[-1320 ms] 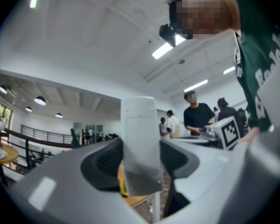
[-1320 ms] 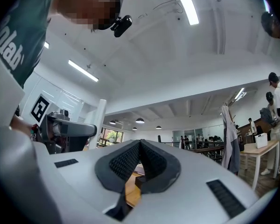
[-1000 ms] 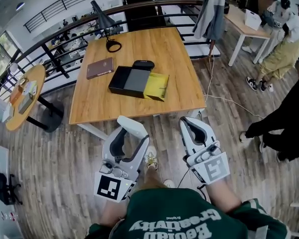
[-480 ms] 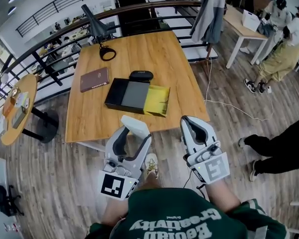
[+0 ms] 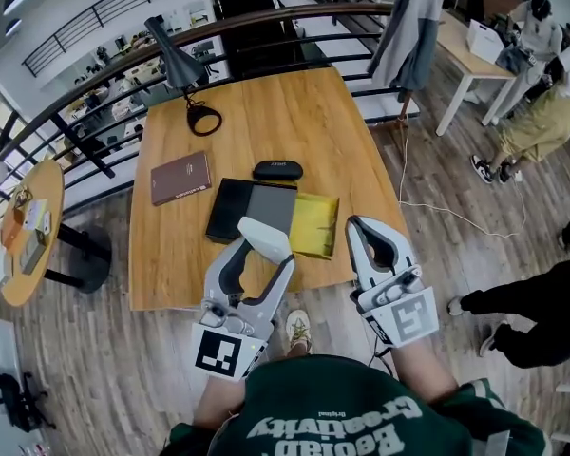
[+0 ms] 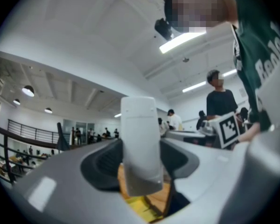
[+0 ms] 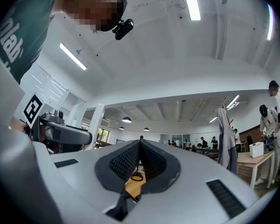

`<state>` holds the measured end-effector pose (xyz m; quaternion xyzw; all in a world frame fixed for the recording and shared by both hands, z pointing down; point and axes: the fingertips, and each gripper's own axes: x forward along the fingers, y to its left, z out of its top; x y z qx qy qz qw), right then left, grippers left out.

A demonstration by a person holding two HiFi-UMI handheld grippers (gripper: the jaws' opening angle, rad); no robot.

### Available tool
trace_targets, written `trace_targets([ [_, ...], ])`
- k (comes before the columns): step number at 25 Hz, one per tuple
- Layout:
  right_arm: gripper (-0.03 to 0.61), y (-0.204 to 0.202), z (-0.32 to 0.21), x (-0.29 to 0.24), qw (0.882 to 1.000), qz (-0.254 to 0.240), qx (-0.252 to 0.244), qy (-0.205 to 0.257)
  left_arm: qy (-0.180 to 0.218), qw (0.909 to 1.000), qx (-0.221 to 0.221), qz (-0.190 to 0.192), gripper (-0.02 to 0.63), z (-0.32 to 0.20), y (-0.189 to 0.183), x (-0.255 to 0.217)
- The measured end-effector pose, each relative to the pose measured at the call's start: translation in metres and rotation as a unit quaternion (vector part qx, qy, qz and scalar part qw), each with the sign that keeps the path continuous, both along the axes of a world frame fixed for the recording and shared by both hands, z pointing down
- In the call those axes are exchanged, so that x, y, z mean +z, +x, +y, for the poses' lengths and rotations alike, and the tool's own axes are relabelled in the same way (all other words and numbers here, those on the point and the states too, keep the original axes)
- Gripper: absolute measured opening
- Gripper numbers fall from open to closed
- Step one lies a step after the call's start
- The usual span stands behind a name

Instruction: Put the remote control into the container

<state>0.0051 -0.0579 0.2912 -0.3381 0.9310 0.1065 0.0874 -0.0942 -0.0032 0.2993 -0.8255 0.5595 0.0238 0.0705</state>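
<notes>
I've stepped closer, so the wooden table [image 5: 171, 255] now reaches under both grippers. My left gripper [image 5: 256, 259] pinches the white remote control [image 5: 264, 237] by the near edge of the open black box [image 5: 230, 209]. My right gripper [image 5: 370, 245] is empty, its jaws pressed together.

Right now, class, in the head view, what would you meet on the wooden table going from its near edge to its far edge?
Open black-and-yellow box → black oval object → black desk lamp. The brown book lies level with the oval object, so it is left out.
</notes>
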Motion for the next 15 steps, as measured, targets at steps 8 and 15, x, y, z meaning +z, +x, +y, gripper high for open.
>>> trace_targets([
  [8,0.015,-0.024,-0.059,0.006,1.000,0.007,0.030,-0.001,0.002,0.9989,0.046,-0.005,0.249,-0.062,-0.019,0.002],
  [15,0.015,-0.036,-0.090,0.002,0.998,0.011,0.055,0.013,0.003,0.9966,0.082,-0.010,0.249,-0.090,-0.024,0.001],
])
